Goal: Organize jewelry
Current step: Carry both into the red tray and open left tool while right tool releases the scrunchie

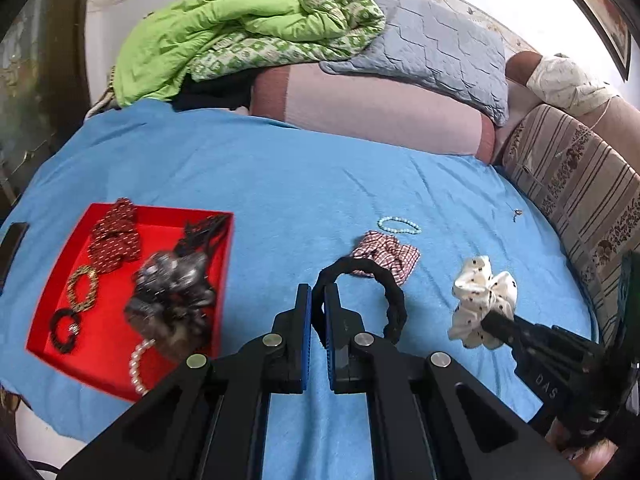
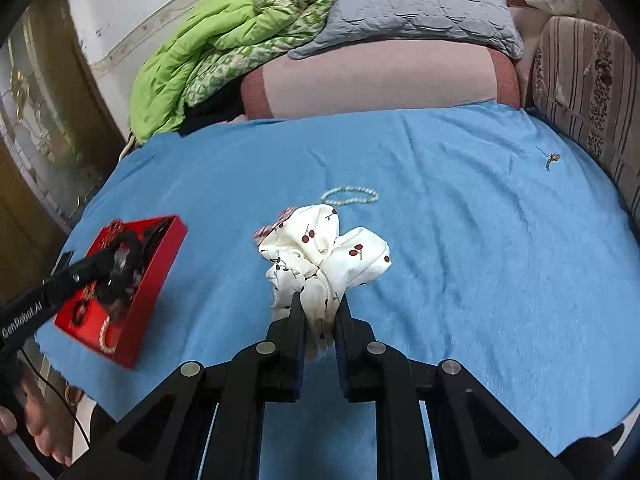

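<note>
Gripping a black hairband (image 1: 384,304) just right of the red tray (image 1: 52,300), the left gripper (image 1: 318,300) is clamped, while the right gripper (image 2: 320,308) pinches a white scrunchie (image 2: 328,256) farther right above the bed (image 1: 280,184).

Home bedroom. Bed spread with blue terry-like sheet (image 1: 280,176), crumpled lime-green quilt (image 1: 208,28) and grey quilted pillow (image 1: 440,44) piled at far end on pink bolster cushion (image 1: 360,108). Beige striped floral-print cushion (image 1: 580,200) along right side. White wall with patterned border strip (image 2: 160,20) behind. Bare foot (image 2: 44,428) on floor beside bed, lower left of right wrist view.
</note>
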A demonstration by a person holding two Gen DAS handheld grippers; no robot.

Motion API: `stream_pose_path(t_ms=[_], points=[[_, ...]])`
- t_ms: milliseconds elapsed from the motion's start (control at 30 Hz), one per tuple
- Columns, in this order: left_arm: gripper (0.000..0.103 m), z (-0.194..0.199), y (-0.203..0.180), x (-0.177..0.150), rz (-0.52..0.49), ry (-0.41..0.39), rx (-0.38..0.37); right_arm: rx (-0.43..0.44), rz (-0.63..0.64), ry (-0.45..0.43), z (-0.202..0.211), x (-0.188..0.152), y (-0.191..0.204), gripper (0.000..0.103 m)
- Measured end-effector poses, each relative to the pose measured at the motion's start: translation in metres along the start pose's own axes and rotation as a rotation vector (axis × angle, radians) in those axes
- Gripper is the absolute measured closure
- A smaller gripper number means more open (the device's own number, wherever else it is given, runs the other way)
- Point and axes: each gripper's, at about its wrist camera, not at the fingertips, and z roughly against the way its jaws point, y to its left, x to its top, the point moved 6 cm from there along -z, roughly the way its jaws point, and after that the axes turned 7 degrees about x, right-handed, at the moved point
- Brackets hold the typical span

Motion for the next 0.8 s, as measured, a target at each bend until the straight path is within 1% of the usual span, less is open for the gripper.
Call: stream_pose_path(t_ms=[367, 567, 800], points=[[0.097, 0.020, 0.028, -0.017, 0.017, -0.017, 0.071, 0.014, 0.067, 0.027, 0.006, -0.024, 0.037, 0.088], [0.097, 0.024, 0.037, -0.022, 0.028, -0.016, 0.083, 0.024, 0.097, 0.034, 0.006, -0.029, 0.051, 0.088], [0.097, 0.027, 0.039, -0.024, 0.022, -0.019, 0.090, 0.033, 0.125, 0.043, 0.005, -0.035, 0.064, 0.088]])
